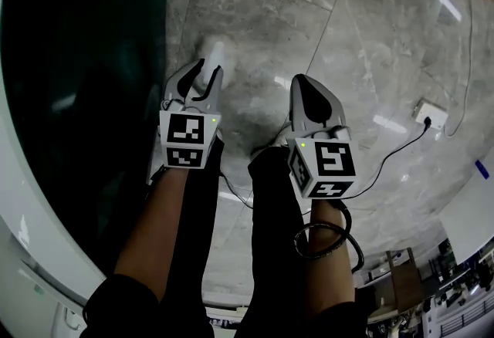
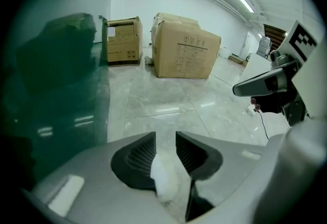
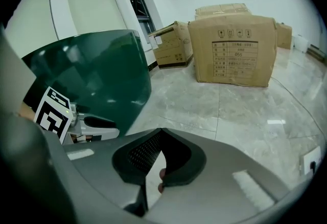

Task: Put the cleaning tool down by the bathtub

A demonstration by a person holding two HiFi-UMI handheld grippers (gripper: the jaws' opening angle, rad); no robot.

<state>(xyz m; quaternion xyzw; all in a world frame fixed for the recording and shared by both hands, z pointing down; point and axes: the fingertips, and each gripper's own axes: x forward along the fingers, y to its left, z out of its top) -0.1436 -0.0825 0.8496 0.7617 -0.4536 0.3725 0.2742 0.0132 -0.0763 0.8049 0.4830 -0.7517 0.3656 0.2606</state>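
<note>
**Item 1. Left gripper point(image 2: 166, 137).** The jaws are closed onto the cleaning tool point(image 2: 166, 179), with only a narrow gap left between the tips. It is held out low over the floor point(image 1: 347, 35), jaws pointing forward and away from the person. This looks like a carrying hold, with the tool kept off the tiles until a spot is chosen.

**Item 2. Cleaning tool.** A soft, white, fuzzy piece, pinched deep between the left gripper's ribbed pads. In the head view its pale end pokes out past the jaw tips. It has not been put down. Its make and full shape cannot be told.

**Item 3. Bathtub point(image 1: 77, 97).** It has a dark green curved wall with a white rim. It stands close beside the left gripper on its outer side, and bare floor lies just ahead of the jaws. I judge this to be the drop spot, since the tool is already at the tub's side and only needs lowering and letting go.

**Item 4. Right gripper point(image 3: 161, 133).** The jaw tips are closed together with nothing gripped. It hangs level with the left gripper on its inner side, near it but not touching. It appears idle, kept clear of the set-down.

**Item 5. Cardboard boxes point(image 2: 186, 49).** They stand well ahead of both grippers, far across the floor, and play no part in the task.

**Item 6. Wall plug point(image 1: 430, 111).** It lies on the tiles with a dark cable, well off to the right gripper's outer side and away from the drop spot.
</note>
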